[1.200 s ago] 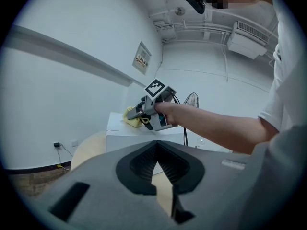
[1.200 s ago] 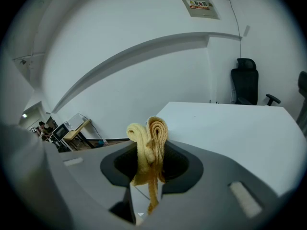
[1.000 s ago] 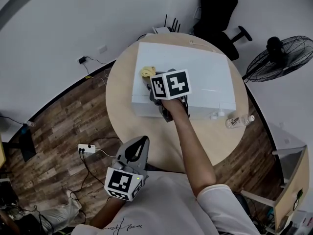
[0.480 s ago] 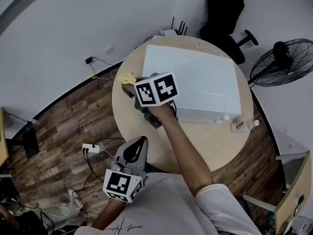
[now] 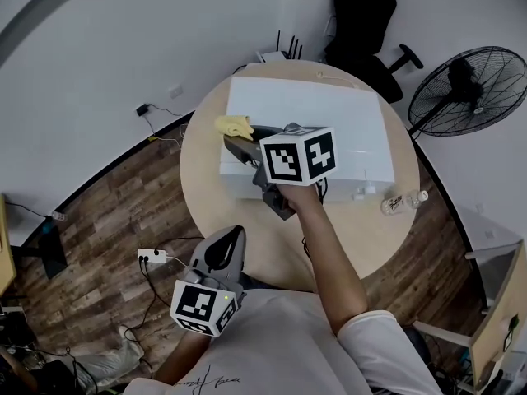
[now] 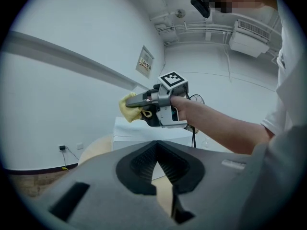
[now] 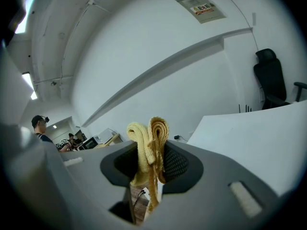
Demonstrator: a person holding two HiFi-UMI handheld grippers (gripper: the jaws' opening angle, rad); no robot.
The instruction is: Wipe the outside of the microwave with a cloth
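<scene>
A white microwave [image 5: 329,122] stands on a round wooden table [image 5: 206,196]. My right gripper [image 5: 233,135], with its marker cube raised above the microwave's front, is shut on a folded yellow cloth [image 5: 234,125] at the microwave's top left edge. Its own view shows the cloth [image 7: 149,145] pinched upright between the jaws, with the microwave's white top [image 7: 254,138] to the right. My left gripper [image 5: 235,235] hangs low near my body, off the table, shut with nothing in it. In the left gripper view, the right gripper [image 6: 132,102] holds the cloth [image 6: 127,111] above the microwave [image 6: 139,133].
A water bottle [image 5: 403,202] lies on the table at the microwave's front right. Behind the table are a router [image 5: 276,52], a black office chair [image 5: 366,19] and a standing fan [image 5: 461,89]. A power strip [image 5: 152,256] with cables lies on the wood floor.
The right gripper swept the cloth from the microwave's top off past its left side, then came back to the top left edge. The left gripper stayed put.
</scene>
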